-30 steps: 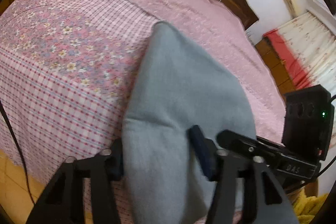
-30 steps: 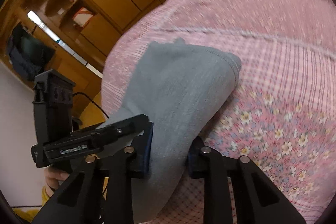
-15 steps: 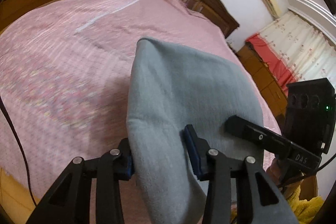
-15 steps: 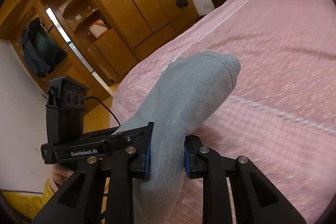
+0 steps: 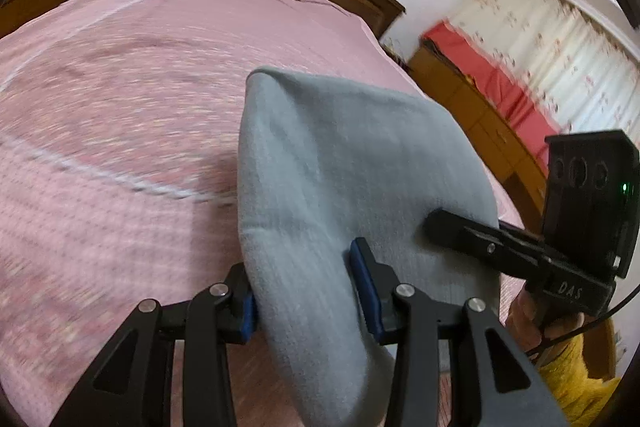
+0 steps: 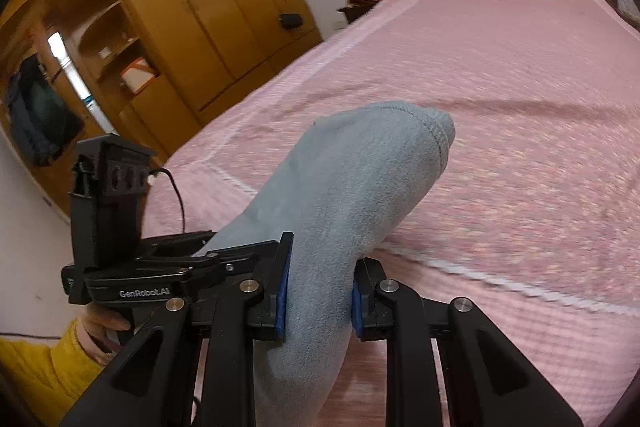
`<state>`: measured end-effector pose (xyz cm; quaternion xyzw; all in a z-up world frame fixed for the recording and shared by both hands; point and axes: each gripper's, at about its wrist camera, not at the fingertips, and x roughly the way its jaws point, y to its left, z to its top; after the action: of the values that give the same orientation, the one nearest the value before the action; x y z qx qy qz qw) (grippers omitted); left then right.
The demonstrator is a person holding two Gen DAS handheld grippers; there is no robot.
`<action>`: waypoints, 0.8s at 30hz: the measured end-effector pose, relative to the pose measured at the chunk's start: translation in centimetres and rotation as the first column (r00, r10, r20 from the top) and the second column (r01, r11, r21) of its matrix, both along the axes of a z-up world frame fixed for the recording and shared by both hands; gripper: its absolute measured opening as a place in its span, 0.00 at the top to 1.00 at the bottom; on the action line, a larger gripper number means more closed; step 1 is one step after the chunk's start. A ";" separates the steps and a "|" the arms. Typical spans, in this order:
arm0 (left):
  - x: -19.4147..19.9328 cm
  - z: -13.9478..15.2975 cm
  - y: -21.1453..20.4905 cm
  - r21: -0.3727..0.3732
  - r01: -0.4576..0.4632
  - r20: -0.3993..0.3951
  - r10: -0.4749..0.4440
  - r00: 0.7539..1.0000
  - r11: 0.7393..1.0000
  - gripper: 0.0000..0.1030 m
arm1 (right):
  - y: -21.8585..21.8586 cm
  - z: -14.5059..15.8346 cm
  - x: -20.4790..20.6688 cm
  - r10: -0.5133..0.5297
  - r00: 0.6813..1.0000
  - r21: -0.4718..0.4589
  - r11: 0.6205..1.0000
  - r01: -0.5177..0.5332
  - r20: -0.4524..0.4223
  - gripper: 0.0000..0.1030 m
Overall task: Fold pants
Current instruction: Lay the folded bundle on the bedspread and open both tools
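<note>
The left gripper [image 5: 307,294] has just been closing its fingers [image 5: 363,269] – now partly open, they clamp a thick fold of the grey pants [image 5: 352,179]. The right gripper [image 6: 319,293] pinches the same cloth more narrowly (blue pads pressed into it on both sides). The pants hang lifted between the two, bunched and soft, a stitched hem [image 6: 438,135] at the far end, above the pink bed [image 6: 520,99].

We clamp our right gripper [image 6: 318,293] on the grey pants [image 6: 352,195], their stitched hem end jutting out above the pink bedspread [image 6: 520,107]. Our left gripper [image 6: 176,259] grips the same cloth beside it, wooden wardrobe [image 6: 192,7] behind.
</note>
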<state>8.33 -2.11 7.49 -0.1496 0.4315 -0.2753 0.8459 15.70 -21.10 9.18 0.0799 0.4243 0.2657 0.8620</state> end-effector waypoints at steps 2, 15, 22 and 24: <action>1.0 -0.4 -2.2 0.018 0.025 -0.004 -0.025 1.000 1.000 0.59 | -1.4 -0.8 0.8 -0.023 1.000 -0.021 1.000 0.023 -0.013 0.77; 0.1 -2.9 -5.0 0.154 0.049 -0.016 -0.047 0.999 0.987 0.48 | -5.5 -6.1 1.4 -0.137 0.984 -0.062 0.989 0.131 -0.111 0.61; -2.6 -1.3 -3.8 0.232 0.008 0.055 -0.022 0.998 0.973 0.48 | -6.3 -3.6 -3.3 -0.238 0.971 -0.174 0.958 0.230 -0.024 0.61; -3.3 -1.6 -3.5 0.258 0.002 0.060 -0.018 0.998 0.966 0.48 | -6.4 -3.5 -4.8 -0.250 0.968 -0.171 0.955 0.243 -0.019 0.61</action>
<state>4.99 -5.57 5.87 -0.0278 0.4378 -0.2258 0.8698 10.86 -27.55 5.68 0.0651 0.4492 0.1180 0.8832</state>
